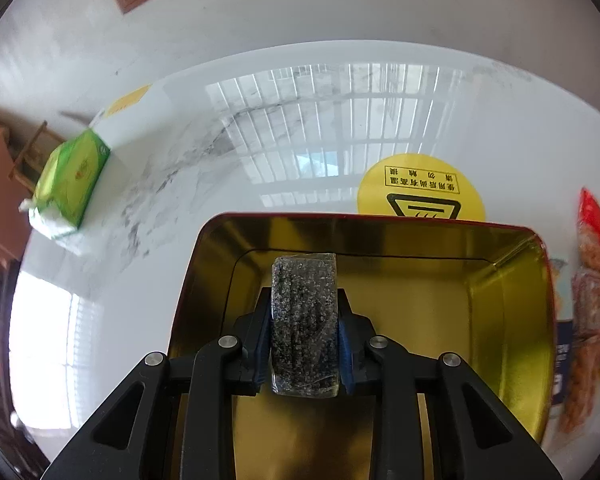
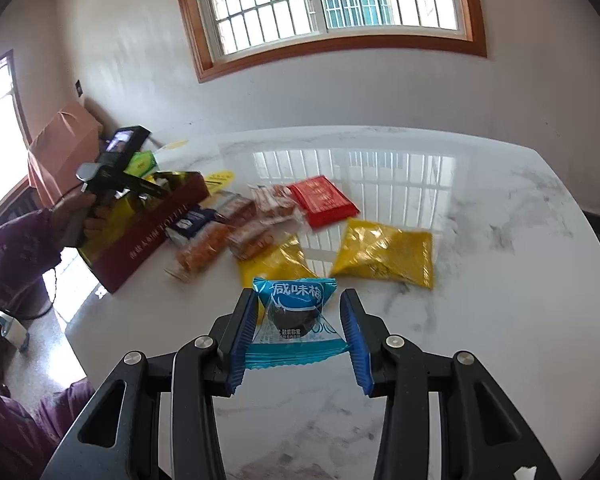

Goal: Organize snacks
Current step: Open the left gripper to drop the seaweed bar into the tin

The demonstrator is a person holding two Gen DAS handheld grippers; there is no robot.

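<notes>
My left gripper [image 1: 304, 300] is shut on a black sesame bar in clear wrap [image 1: 304, 320] and holds it over the open gold-lined tin box [image 1: 500, 312]. In the right wrist view the same box [image 2: 140, 236] shows as dark red, at the left, with the left gripper above it. My right gripper [image 2: 298, 332] holds a blue plum candy packet [image 2: 296, 320] between its blue pads [image 2: 242, 340], above the marble table [image 2: 480, 240]. Several loose snacks lie beyond it: two yellow packets [image 2: 384, 258], a red packet [image 2: 324, 200] and orange clear-wrapped pastries [image 2: 236, 232].
A green tissue pack [image 1: 70, 186] lies at the table's far left. A yellow round warning sticker [image 1: 420, 188] is on the table behind the box. Wrapped pastries [image 1: 592, 300] lie right of the box. A wall with a window [image 2: 332, 0] is beyond the table.
</notes>
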